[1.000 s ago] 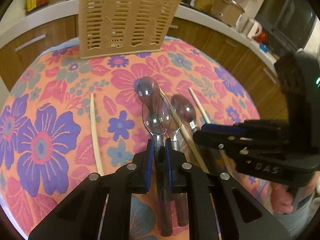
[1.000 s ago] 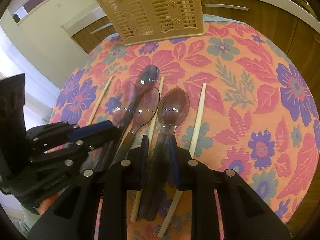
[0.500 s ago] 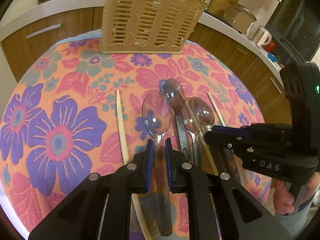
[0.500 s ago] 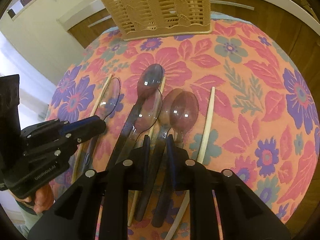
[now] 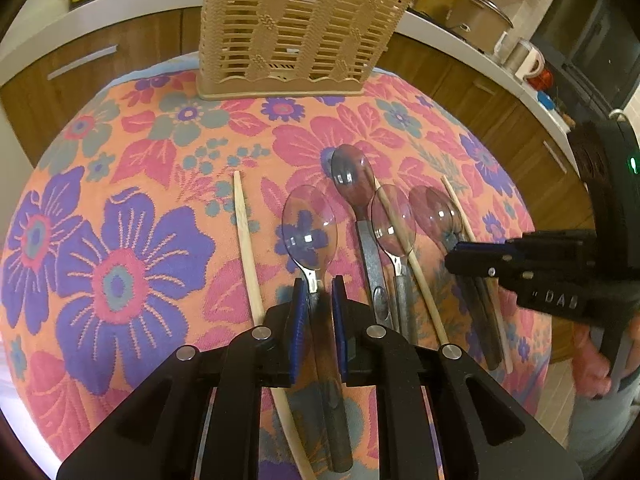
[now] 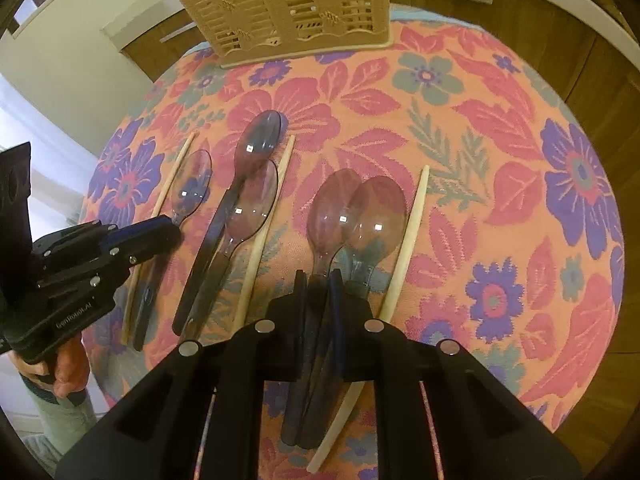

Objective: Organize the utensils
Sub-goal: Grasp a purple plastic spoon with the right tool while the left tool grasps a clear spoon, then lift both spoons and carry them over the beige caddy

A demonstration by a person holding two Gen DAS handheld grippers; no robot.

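Note:
Several clear plastic spoons and wooden chopsticks lie on a floral cloth. My left gripper [image 5: 316,284] is shut on the neck of the leftmost clear spoon [image 5: 309,228], with a chopstick [image 5: 248,248] to its left. My right gripper [image 6: 318,276] is shut on the handle of one clear spoon [image 6: 334,208], which overlaps a second spoon [image 6: 378,216]; a chopstick [image 6: 408,236] lies just to their right. Two more spoons [image 6: 256,140] and a chopstick [image 6: 264,224] lie between the grippers. The left gripper also shows in the right wrist view [image 6: 160,228].
A beige slotted utensil basket [image 5: 296,28] stands upright at the far edge of the round table [image 5: 120,184]. Wooden cabinets and a white counter with pots and a kettle [image 5: 528,60] curve behind. The table edge drops off near both grippers.
Both grippers moved apart, the left going left and the right going right, each dragging its spoon away from the middle pile. The basket now looks nearer in both views.

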